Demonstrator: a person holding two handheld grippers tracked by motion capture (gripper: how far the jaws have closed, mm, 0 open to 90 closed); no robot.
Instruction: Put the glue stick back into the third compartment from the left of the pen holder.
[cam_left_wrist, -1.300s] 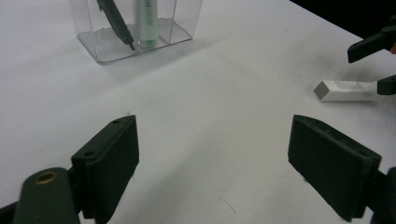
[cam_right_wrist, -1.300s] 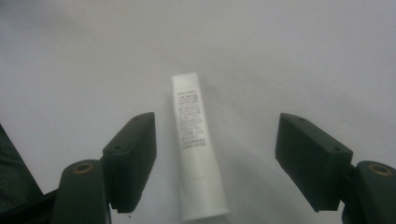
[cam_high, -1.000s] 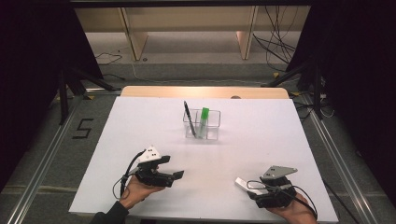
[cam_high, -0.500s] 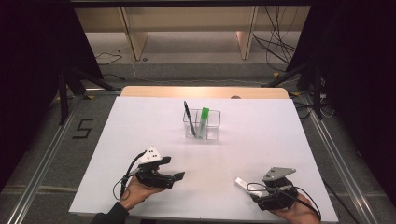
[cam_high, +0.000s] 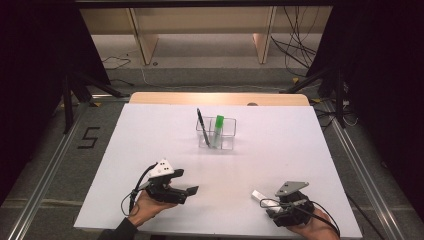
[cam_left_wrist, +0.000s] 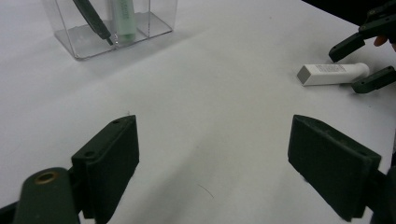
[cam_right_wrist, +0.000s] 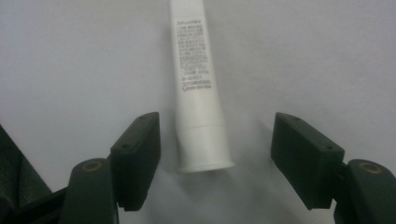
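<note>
At the left of the high view, near the table's (cam_high: 150, 125) front edge: left gripper (cam_high: 191, 190), held in a hand, jaws spread wide and holding nothing, aimed toward three o'clock across bare white surface. In the left gripper view the same spread confirmed, both black pads apart with only tabletop between them; clear organizer (cam_left_wrist: 114, 25) off at eleven o'clock, white tube (cam_left_wrist: 333, 73) off at two o'clock beside the other tool.

Toward the middle and farther back, at twelve o'clock from the midpoint between the two hands: clear organizer (cam_high: 216, 133), upright, with a dark pen (cam_high: 202, 125) leaning in its left compartment and a green tube (cam_high: 218, 129) standing beside it. Well apart from both tools.

At the right, near the front edge: white tube (cam_high: 264, 198) lying flat on the table, and directly behind it the right gripper (cam_high: 274, 205), jaws released and straddling the tube's near end without touching it. In the right gripper view, white tube (cam_right_wrist: 195, 84) running from six toward twelve o'clock, long axis in line with the tool's own reach, flared cap end nearest and sitting between the open pads, a little closer to the left pad than the right. Likely next: squeeze across the narrow width, just above the cap. Right hand plainly nearer; left well apart.
</note>
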